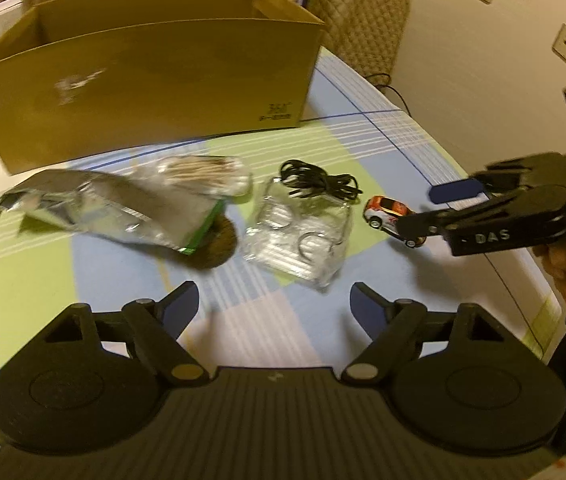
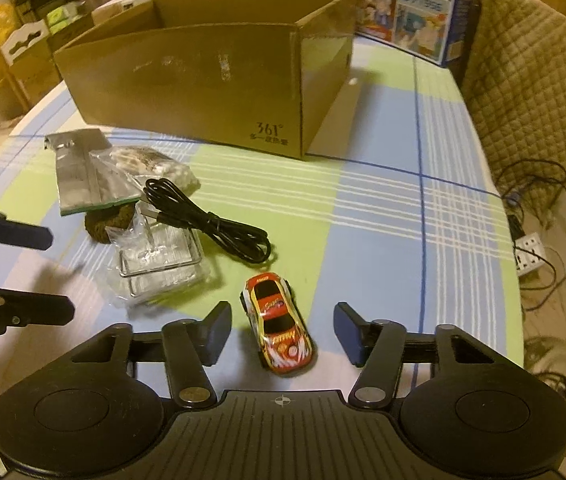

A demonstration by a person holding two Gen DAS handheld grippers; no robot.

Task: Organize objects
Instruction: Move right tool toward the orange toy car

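Just toy car (image 2: 279, 330) between parted jaws

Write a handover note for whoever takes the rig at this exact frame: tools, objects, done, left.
Right tool: open, straddling the toy car, not closed on it.
Left tool: open, empty, above the clear plastic pack.
On the tablecloth, in front of the cardboard box: foil pouch, cotton swab bag, black cable, brown round piece.
Done: nothing visibly boxed, though the box floor is hidden.
Left: every item, probably the car first.
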